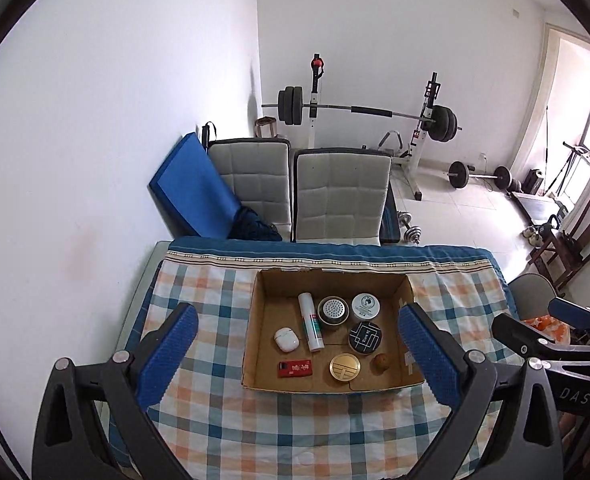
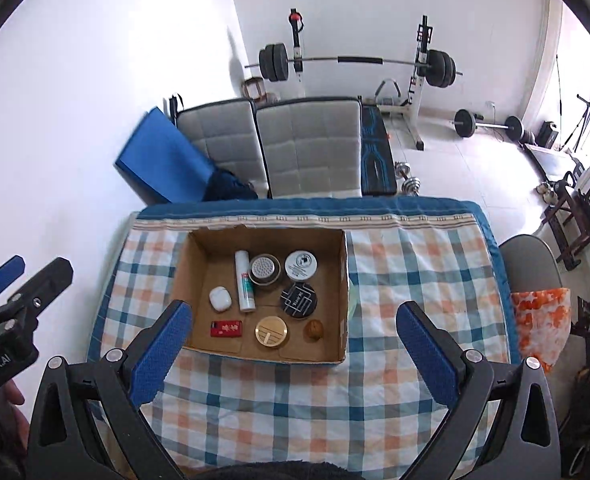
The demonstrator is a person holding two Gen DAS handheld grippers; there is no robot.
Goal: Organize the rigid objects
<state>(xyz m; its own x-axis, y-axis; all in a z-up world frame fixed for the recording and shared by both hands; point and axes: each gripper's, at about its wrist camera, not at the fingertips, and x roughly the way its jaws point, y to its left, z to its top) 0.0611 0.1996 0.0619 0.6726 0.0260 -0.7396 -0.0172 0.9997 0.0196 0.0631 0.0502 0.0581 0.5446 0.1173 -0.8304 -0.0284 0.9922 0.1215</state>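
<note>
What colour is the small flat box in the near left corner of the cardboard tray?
Red, clearest in the right wrist view.

Left gripper (image 1: 298,354) and right gripper (image 2: 295,344) apparently both gape wide, empty.

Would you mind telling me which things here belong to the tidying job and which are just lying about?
Part of the job:
cardboard box
white tube
white earbud case
red packet
gold tin
black tin
white tin
perforated tin
brown nut

Just lying about:
barbell rack
grey chairs
blue mat
</note>
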